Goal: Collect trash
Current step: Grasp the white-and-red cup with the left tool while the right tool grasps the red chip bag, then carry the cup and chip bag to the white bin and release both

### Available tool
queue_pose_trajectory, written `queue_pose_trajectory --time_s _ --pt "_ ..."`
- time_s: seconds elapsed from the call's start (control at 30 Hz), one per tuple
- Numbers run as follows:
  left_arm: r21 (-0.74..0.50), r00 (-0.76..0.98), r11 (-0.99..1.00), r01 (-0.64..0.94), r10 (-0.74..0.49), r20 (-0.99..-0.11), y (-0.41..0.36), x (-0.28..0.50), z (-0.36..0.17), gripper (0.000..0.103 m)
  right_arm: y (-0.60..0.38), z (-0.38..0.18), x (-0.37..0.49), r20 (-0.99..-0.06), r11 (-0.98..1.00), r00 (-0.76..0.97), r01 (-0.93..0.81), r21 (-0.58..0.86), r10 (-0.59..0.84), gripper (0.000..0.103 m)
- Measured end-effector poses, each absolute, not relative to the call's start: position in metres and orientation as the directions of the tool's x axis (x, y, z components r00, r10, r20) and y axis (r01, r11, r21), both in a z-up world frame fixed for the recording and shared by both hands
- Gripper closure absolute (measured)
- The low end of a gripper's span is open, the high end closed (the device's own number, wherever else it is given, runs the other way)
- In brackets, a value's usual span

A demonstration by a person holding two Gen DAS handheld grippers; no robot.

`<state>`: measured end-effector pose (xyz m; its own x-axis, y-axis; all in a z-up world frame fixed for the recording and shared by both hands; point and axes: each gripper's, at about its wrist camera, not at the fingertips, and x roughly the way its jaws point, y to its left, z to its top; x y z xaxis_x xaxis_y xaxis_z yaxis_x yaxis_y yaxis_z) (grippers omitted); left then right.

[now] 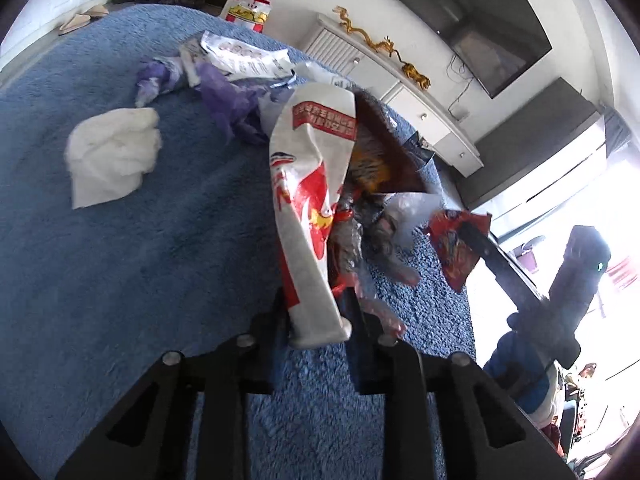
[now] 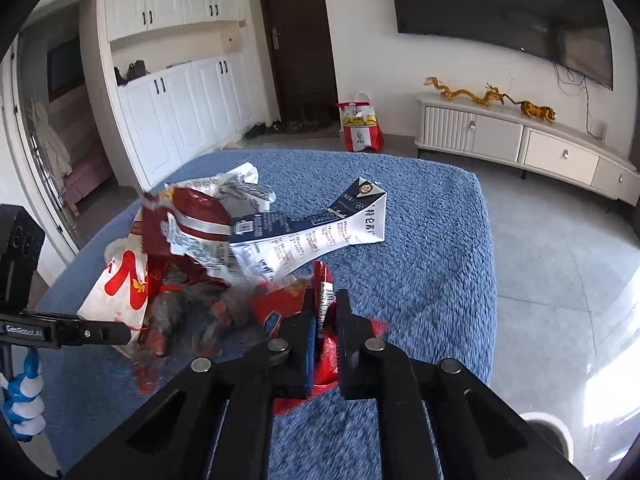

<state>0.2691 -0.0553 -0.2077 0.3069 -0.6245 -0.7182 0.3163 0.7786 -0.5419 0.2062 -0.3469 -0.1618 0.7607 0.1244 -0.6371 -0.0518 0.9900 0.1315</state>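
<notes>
Left gripper [image 1: 316, 320] is pinched on the white-and-red plastic bag [image 1: 308, 200], mouth at 12 o'clock; right gripper [image 2: 325, 312], clamped on a red snack wrapper [image 2: 324, 292], sits at its 3 o'clock, nearer.

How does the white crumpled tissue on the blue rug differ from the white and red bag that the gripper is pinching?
The tissue is plain white; the bag carries red print. The tissue lies loose on the rug, untouched; the bag is clamped in the left hand-held gripper. The tissue is small and wadded; the bag is longer. Both are crumpled.
</notes>
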Motion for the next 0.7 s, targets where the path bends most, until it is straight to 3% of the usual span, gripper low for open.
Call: queue_pose_trajectory --time_s 0.5,0.7 --pt "-0.505 0.420 0.781 0.369 -0.624 -0.659 -0.011 0.211 -0.163 0.080 -0.338 -0.130 0.131 -0.577 0.986 0.806 -0.048 0.162 0.134 0.096" --pt "-0.450 0.402 0.745 0.493 -0.654 -0.641 -0.055 0.188 -0.134 0.080 -0.367 -0.116 0.087 -0.520 0.986 0.851 0.010 0.165 0.078 0.096"
